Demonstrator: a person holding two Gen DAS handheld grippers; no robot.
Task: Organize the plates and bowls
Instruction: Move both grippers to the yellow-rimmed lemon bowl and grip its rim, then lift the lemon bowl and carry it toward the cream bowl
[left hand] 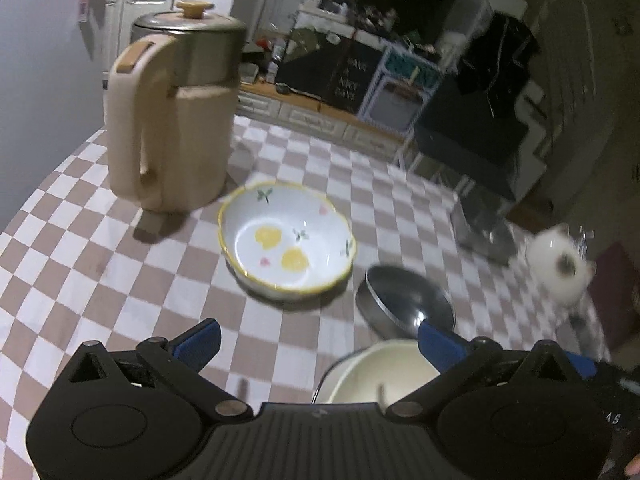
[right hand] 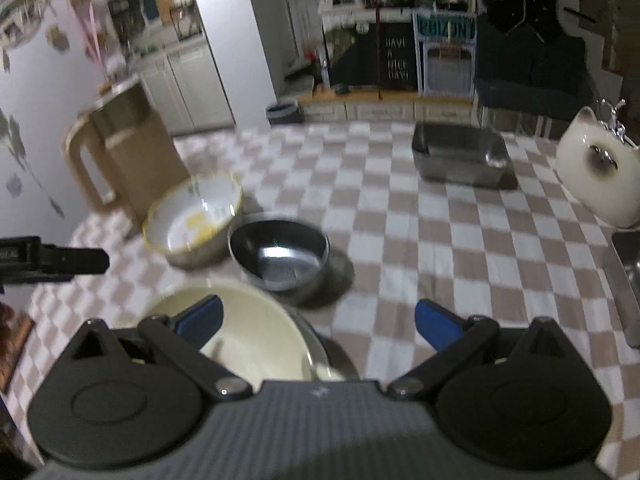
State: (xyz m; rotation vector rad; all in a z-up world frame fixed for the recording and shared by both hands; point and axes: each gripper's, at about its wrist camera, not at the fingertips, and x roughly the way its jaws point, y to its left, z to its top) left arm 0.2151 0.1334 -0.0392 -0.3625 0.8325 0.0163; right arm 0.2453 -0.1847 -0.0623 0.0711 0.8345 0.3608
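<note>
Left wrist view: a desk [left hand: 100,264] covered in a brown and white checked cloth is seen from above. The left claw [left hand: 316,344] is held above the cloth with its blue-padded fingers [left hand: 200,342] spread wide and nothing between them. A white bowl with a yellow rim [left hand: 286,240], painted with yellow hearts and small leaves, is set upright in the middle of the desk. A steel bowl [left hand: 404,300] is placed just to its right, and a cream bowl [left hand: 380,376] is seen nearest the camera, partly hidden behind the right finger. A tall beige jug [left hand: 172,120] with a steel lid is stood behind the painted bowl, to the left. A steel tray [left hand: 480,228] and a white cat-shaped holder [left hand: 560,268] are blurred at the far right.

Right wrist view: the right claw [right hand: 318,322] is likewise spread open and empty. Its left finger is seen over the cream bowl [right hand: 256,336]; contact cannot be judged. The steel bowl [right hand: 280,252] is placed just beyond, close against the painted bowl [right hand: 192,216], in front of the jug [right hand: 120,152]. The steel tray [right hand: 460,152] is set well apart at the far side of the desk [right hand: 440,260], with the cat-shaped holder [right hand: 600,172] at the right edge.
</note>
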